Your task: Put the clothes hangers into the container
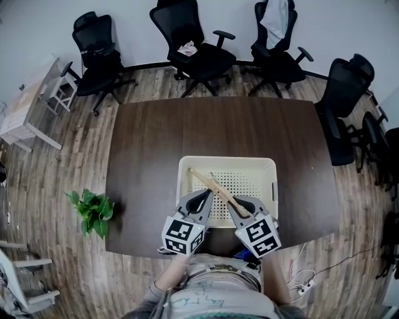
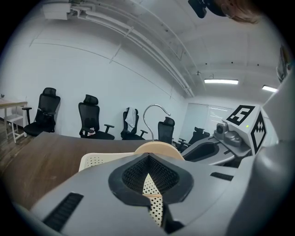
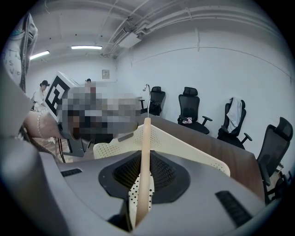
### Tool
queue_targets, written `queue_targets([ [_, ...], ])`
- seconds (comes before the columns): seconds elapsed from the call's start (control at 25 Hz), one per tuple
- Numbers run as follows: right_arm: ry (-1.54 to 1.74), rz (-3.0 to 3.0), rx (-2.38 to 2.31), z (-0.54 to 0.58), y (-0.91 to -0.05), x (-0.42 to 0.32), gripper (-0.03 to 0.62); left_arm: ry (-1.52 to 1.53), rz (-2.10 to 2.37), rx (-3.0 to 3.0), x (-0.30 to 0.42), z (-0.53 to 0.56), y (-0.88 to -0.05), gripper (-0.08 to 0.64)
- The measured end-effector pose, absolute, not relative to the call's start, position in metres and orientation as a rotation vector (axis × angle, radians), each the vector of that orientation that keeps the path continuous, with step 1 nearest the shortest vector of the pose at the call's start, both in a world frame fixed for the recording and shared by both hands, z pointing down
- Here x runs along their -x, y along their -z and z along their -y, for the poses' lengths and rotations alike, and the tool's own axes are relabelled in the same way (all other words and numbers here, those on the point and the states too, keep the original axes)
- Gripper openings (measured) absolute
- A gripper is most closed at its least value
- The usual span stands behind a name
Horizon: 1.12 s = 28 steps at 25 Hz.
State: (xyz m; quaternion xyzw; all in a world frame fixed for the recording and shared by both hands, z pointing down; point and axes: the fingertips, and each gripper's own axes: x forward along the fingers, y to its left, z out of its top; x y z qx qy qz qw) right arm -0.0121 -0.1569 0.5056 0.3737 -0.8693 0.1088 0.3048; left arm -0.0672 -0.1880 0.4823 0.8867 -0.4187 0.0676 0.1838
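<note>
Person: a torso fills the bottom of the head view, at the table's near edge, a gripper in each hand.
Left gripper: jaws together with nothing between them, tips over the near-left part of the container; in its own view only perforated plastic shows through the gap behind the closed tips.
Right gripper: jaws clamped on one end of the wooden hanger; in the right gripper view the pale wood stands edge-on between the black pads.
Wooden hanger: slants from the right gripper's jaws towards the container's far-left corner, above the perforated floor; whether it touches that floor cannot be told. Seen from the left gripper, its curved shoulder rises just beyond the jaws with the metal hook upright on top.
Container: a cream perforated basket, on the table at the middle of its near edge, both grippers at its near side.
Table: dark brown wood; its far half carries nothing.
Plant: green leaves on the floor, off the table's near-left corner.
Office chairs: black, ranged beyond the table's far edge and along its right edge; a white garment hangs over one.
</note>
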Motion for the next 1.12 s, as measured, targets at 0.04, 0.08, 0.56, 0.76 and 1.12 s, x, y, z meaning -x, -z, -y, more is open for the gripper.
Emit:
queue_targets([
  [0.04, -0.289, 2.304, -0.989, 0.157, -0.507, 0.013, 0.06, -0.195, 1.184, -2.501, 0.068, 0.188, -0.484, 0.011],
  [0.08, -0.291, 2.304, -0.988, 0.157, -0.508, 0.013, 0.06, -0.203, 1.186, -2.501, 0.068, 0.188, -0.485, 0.011],
  [0.56, -0.292, 2.316, -0.986, 0.156, -0.513, 0.006, 0.06, -0.247, 1.192, -2.481, 0.067, 0.184, -0.498, 0.011],
  [0.76, -0.295, 2.322, -0.982, 0.16, -0.513, 0.0, 0.06, -0.249, 1.191, -2.475, 0.063, 0.185, -0.499, 0.011],
  [1.12, -0.298, 2.332, -0.975, 0.163, -0.515, -0.004, 0.06, -0.26, 1.192, -2.463, 0.062, 0.185, -0.505, 0.011],
])
